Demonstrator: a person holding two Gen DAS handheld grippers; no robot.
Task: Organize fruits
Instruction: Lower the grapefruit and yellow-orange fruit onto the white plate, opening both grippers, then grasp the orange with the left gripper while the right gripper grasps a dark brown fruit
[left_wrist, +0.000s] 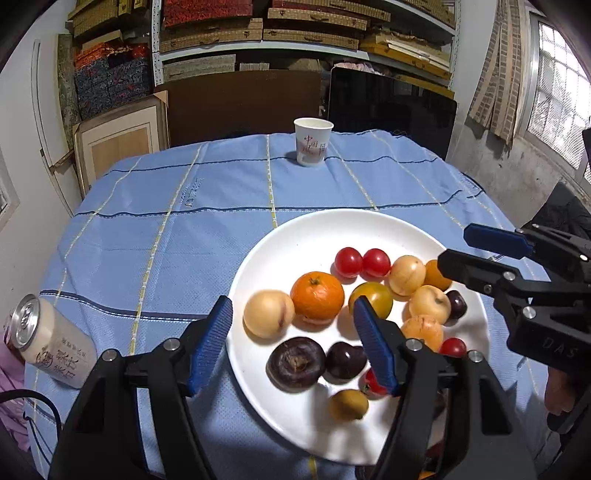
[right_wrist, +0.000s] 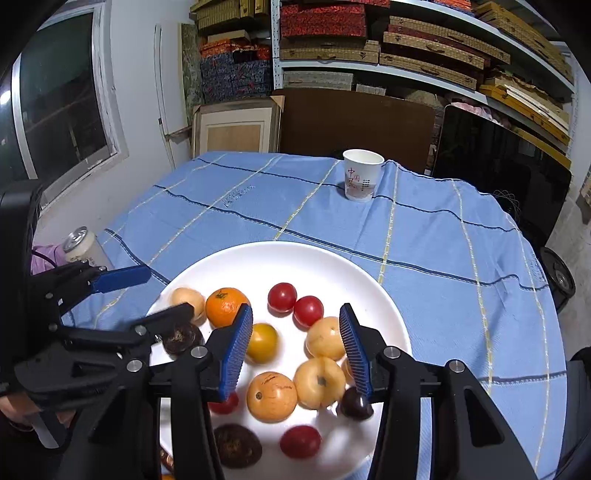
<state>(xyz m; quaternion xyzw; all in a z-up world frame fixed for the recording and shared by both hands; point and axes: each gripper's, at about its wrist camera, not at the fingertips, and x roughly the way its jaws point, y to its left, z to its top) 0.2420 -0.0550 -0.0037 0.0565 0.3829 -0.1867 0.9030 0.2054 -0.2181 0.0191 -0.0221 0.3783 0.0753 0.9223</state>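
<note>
Both hand-held grippers, left (left_wrist: 293, 345) and right (right_wrist: 295, 354), hover open and empty over the plate (left_wrist: 295, 236); next likely move is picking one fruit, perhaps the orange (left_wrist: 317, 295).

A storeroom pressed into household use: metal shelving (right_wrist: 424, 48) along the back wall is stacked with woven and brocade gift boxes (left_wrist: 210, 35), framed boards (left_wrist: 122, 136) lean below, and a blue checked tablecloth (left_wrist: 177, 236) covers the table.
</note>
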